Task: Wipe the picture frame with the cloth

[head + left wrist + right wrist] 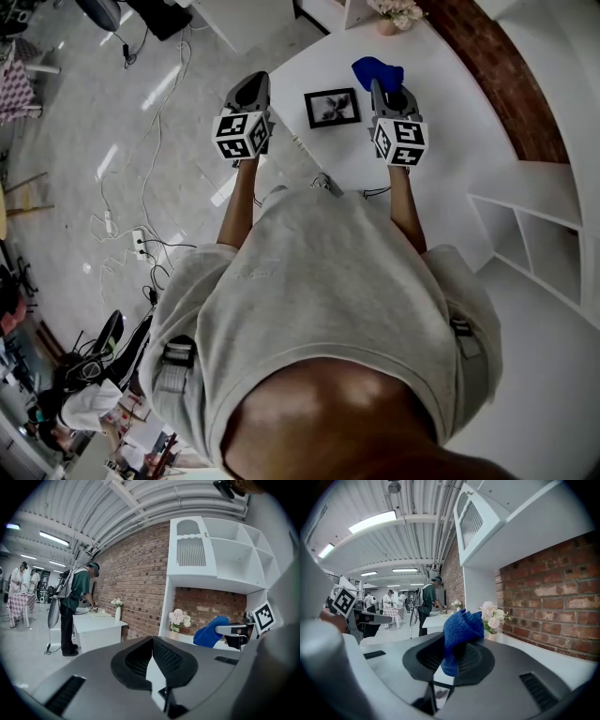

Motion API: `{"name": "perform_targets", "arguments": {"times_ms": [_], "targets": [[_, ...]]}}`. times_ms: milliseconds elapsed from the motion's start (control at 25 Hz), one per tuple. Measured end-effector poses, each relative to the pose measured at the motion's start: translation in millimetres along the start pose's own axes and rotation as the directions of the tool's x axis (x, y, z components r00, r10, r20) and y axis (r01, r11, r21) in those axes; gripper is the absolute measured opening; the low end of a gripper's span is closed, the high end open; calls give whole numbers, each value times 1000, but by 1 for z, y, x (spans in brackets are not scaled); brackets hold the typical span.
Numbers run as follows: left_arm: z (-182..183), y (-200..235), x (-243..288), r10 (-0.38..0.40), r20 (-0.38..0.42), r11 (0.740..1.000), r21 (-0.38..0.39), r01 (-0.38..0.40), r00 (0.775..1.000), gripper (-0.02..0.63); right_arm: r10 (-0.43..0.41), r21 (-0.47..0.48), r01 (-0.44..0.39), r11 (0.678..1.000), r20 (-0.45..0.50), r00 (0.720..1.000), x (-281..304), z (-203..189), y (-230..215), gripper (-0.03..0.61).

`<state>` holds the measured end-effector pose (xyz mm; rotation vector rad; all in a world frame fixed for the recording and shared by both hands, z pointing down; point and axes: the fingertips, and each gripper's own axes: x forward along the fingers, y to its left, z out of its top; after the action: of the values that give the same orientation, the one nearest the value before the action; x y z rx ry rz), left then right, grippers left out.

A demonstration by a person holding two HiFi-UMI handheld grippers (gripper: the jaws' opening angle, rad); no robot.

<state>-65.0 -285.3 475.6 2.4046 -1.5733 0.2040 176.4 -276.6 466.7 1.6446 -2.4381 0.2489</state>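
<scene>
A small black picture frame lies flat on the white table, between my two grippers. My right gripper hovers just to the right of the frame and is shut on a blue cloth. In the right gripper view the cloth bunches up out of the jaws, and a corner of the frame shows below them. My left gripper is held left of the frame, over the table's edge. Its jaws meet at the tips with nothing between them.
A pot of pale flowers stands at the table's back by the brick wall. A white shelf unit is at the right. Cables and a power strip lie on the floor at the left. People stand far off.
</scene>
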Motion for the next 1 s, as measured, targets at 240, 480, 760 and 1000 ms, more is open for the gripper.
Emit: {"name": "perform_targets", "arguments": {"times_ms": [240, 480, 760, 1000], "targets": [[-12, 5, 2, 19, -28, 1000, -16, -19, 999, 17, 32, 4, -32, 999, -33, 999, 11, -10, 5, 55], [-25, 5, 0, 17, -72, 999, -32, -20, 997, 17, 50, 12, -49, 999, -72, 996, 15, -20, 12, 55], [-44, 9, 1, -6, -112, 999, -38, 2, 994, 17, 48, 35, -44, 998, -124, 991, 18, -44, 25, 55], [-64, 24, 1, -46, -137, 998, -49, 39, 990, 17, 23, 41, -17, 999, -161, 987, 28, -66, 42, 55]]}}
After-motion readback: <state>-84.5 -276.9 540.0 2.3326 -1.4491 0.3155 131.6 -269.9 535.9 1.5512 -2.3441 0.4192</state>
